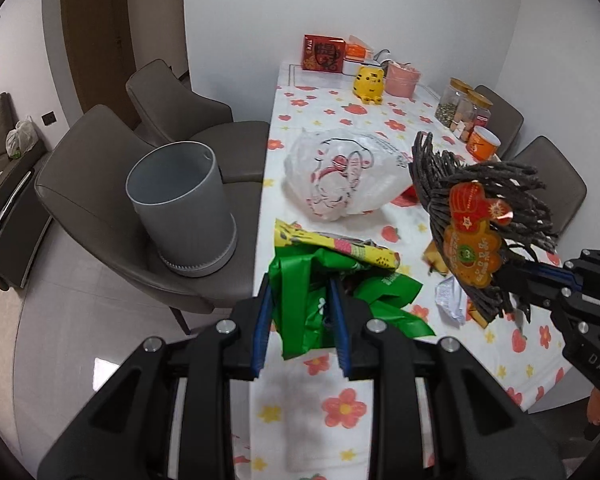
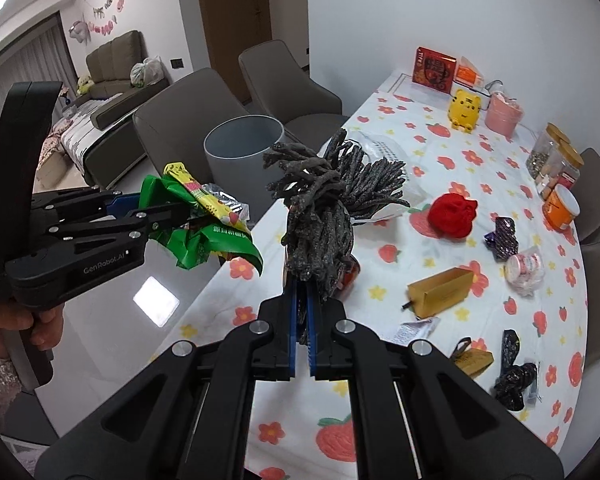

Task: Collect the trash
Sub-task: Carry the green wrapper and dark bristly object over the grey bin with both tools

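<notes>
My left gripper (image 1: 300,292) is shut on a crumpled green plastic bag (image 1: 304,312) with a yellow snack wrapper (image 1: 340,246) caught in it, held above the table's left edge; it also shows in the right wrist view (image 2: 204,220). My right gripper (image 2: 303,300) is shut on a dark grey stringy bundle (image 2: 324,200) with an orange tag (image 1: 470,240), held above the table. The grey trash bin (image 1: 182,204) stands open on a brown chair to the left, and shows in the right wrist view (image 2: 240,140).
On the flowered tablecloth (image 2: 460,160) lie a white plastic bag (image 1: 340,176), a red ball (image 2: 452,214), a gold box (image 2: 440,292), dark wrappers (image 2: 504,236), a tape roll (image 2: 524,268) and jars (image 2: 556,164). Brown chairs (image 1: 180,96) stand around the table.
</notes>
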Demonstrator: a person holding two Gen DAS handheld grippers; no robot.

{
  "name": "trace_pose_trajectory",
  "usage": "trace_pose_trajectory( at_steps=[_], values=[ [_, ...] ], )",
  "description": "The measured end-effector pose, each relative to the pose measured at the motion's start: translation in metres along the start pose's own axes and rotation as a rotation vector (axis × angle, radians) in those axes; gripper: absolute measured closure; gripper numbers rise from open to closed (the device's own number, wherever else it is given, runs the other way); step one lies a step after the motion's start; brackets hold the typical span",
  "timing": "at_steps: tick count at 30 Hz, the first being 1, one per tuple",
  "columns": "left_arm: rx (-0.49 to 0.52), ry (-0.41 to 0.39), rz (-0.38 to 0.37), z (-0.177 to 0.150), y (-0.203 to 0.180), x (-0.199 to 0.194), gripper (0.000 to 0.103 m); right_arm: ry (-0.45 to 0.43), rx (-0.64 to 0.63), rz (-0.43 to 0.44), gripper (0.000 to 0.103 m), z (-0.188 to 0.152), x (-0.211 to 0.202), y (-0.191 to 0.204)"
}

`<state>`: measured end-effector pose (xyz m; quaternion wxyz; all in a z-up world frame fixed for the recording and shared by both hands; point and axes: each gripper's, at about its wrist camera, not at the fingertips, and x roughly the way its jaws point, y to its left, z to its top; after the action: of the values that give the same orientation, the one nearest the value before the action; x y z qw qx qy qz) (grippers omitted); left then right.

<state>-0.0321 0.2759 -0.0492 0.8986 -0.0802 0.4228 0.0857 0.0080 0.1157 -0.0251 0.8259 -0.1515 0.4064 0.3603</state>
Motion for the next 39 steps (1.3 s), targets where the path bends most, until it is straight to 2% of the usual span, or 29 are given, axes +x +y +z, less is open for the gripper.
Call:
trace_pose_trajectory(
  at_steps=[6,12,15,21,27,33,39],
  values=[
    [-0.038,-0.015,0.051,0.024,0.054,0.01,0.076,0.002,-0.049,0.06,0.1,0.039,0.033,0.03],
    [-0.059,0.013,0.095,0.055,0.102,0.031,0.076,0.0,-0.076,0.132,0.1,0.092,0.079,0.05],
    [-0.065,0.021,0.098,0.07,0.13,0.046,0.075,0.004,-0.104,0.136,0.1,0.116,0.104,0.066],
    [-0.048,0.046,0.065,0.103,0.195,0.093,0.075,0.035,-0.078,0.135,0.1,0.16,0.163,0.092],
    [0.027,0.073,0.002,0.143,0.258,0.155,0.075,0.087,0.03,0.072,0.1,0.198,0.235,0.118],
    [0.073,0.107,-0.022,0.171,0.293,0.206,0.075,0.111,0.089,0.06,0.1,0.226,0.284,0.13],
    [0.107,0.143,-0.029,0.181,0.316,0.243,0.074,0.15,0.104,0.081,0.099,0.246,0.332,0.136]
  ],
)
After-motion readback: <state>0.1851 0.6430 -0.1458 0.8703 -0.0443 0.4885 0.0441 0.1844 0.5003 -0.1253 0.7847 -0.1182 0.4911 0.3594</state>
